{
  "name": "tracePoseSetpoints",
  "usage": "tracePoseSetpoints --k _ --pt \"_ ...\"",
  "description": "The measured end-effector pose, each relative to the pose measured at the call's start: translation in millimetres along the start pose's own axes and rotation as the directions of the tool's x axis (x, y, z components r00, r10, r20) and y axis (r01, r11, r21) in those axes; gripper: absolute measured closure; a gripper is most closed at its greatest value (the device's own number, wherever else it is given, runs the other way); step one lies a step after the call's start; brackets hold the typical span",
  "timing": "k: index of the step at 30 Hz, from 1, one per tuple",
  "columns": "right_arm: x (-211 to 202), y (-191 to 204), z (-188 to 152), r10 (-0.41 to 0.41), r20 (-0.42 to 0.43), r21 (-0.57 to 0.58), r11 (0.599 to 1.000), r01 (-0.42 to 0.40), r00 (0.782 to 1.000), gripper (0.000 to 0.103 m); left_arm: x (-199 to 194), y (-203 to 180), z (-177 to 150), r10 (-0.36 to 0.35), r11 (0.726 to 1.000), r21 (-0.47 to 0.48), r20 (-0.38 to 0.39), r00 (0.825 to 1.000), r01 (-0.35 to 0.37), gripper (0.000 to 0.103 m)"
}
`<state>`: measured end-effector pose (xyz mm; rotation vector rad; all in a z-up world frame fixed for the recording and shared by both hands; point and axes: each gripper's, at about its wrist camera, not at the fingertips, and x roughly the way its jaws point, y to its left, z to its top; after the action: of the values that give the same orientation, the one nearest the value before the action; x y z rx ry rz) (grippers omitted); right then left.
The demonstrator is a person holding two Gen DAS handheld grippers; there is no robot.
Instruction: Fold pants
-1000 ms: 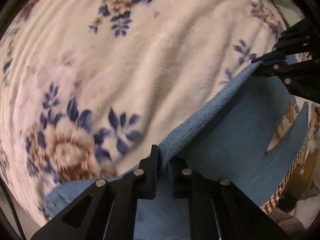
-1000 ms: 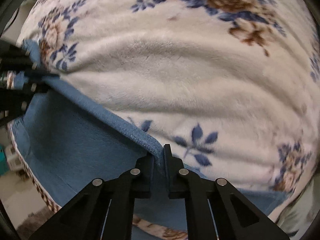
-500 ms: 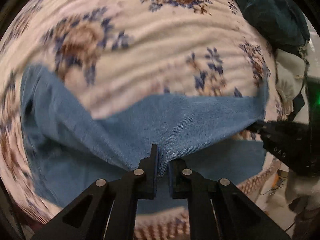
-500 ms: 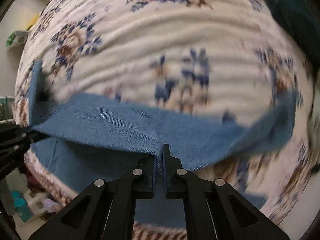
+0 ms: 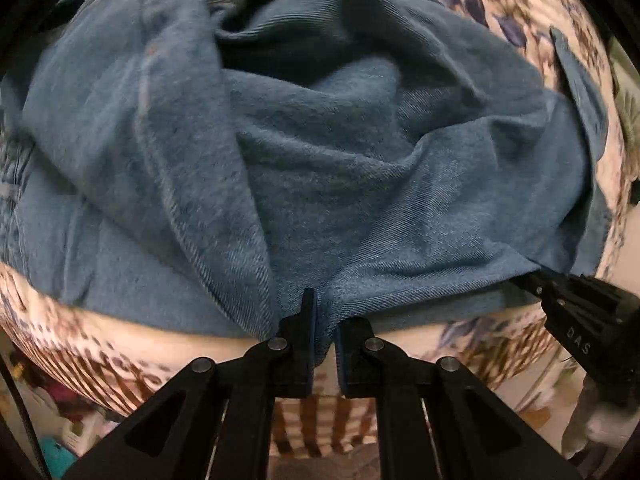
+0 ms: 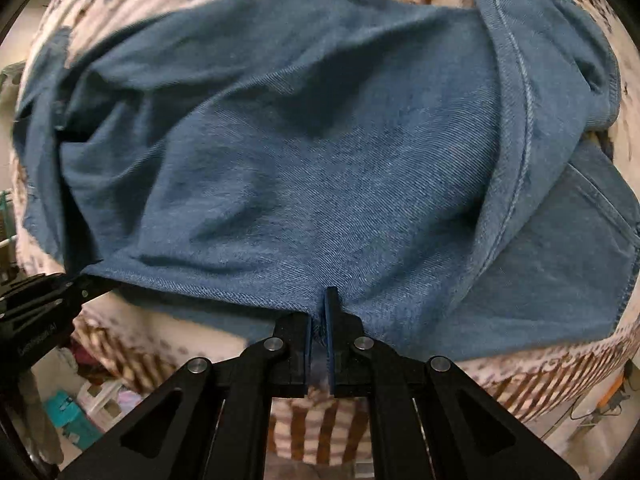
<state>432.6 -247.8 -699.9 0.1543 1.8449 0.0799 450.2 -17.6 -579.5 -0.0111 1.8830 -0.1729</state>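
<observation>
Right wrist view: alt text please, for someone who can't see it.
The right gripper is shut on the near edge of blue denim pants heaped over a floral blanket. The left gripper pinches the same edge at lower left.

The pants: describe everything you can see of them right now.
The pants are blue denim with a visible twill weave, stitched seams and a patch pocket on the right. They lie rumpled, doubled over in loose folds on a cream floral blanket, near its striped border. The left gripper and right gripper are each shut on the near fabric edge, side by side. No waistband or hem can be clearly made out.
</observation>
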Motion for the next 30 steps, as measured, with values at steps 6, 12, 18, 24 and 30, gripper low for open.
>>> tracePoseSetpoints --k 6,12,18,24,30 --pt "-19.5 6.7 -6.5 0.035 0.000 -0.021 0.999 -0.035 0.999 0.022 -46.1 -14.4 -10.2 0.042 0.999 0.016 0.086 0.995 -0.044 0.090" --pt "-66.9 -9.9 -20.3 0.146 0.070 0.038 0.988 -0.149 0.987 0.004 -77.7 -14.2 -44.0 -0.039 0.999 0.008 0.165 0.986 0.038 0.014" --pt "-106.4 -47.5 19.0 0.055 0.184 0.149 0.985 -0.084 0.981 0.004 -105.3 12.7 -40.4 0.037 0.990 -0.143 0.258 0.965 0.001 0.006" --pt "-88.5 -85.5 127.2 -0.175 0.211 0.245 0.962 0.122 0.962 0.009 -107.7 42.1 37.8 0.259 0.952 -0.246 0.340 0.904 -0.181 0.006" --pt "-63.9 -104.0 171.3 -0.215 0.180 0.264 0.951 0.163 0.960 0.094 -114.7 40.9 83.3 0.293 0.953 -0.178 0.358 0.886 -0.243 0.006"
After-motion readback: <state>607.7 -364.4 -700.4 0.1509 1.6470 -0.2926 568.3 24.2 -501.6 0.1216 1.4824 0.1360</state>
